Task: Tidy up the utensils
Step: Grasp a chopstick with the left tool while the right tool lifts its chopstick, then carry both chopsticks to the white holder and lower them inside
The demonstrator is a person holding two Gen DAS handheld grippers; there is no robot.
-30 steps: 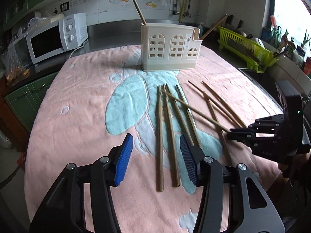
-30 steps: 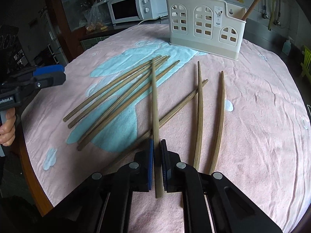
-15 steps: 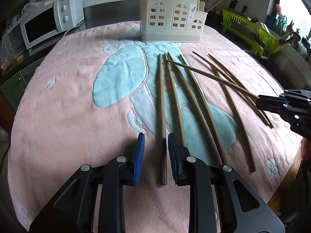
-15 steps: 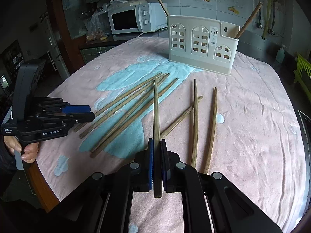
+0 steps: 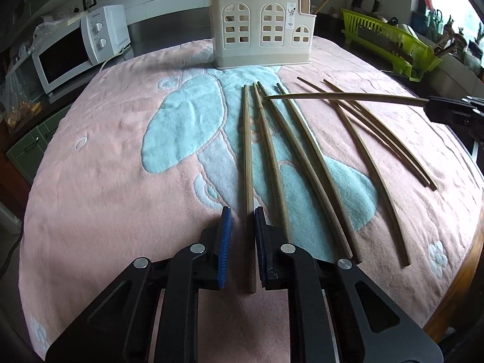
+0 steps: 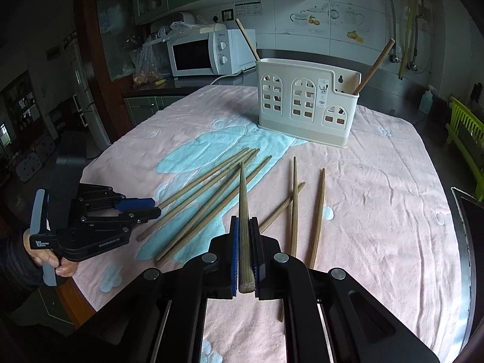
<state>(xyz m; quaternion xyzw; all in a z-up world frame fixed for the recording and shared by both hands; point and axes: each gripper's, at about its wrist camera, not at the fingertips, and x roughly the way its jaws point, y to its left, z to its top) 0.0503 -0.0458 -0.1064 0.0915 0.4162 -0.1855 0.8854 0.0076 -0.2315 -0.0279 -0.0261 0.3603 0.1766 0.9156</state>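
Our left hand-held gripper has just been narrowing around the leftmost chopstick, which lies between its pads near the table's near edge; the pad on its far side does not visibly touch, so we judge the grip unfinished. Our right hand-held gripper has lifted, clamped on a raised chopstick. Next should come the holder at the far edge, where two already stand.

Chopstick holder interior hidden by its wall, green dish rack cut off at frame edge
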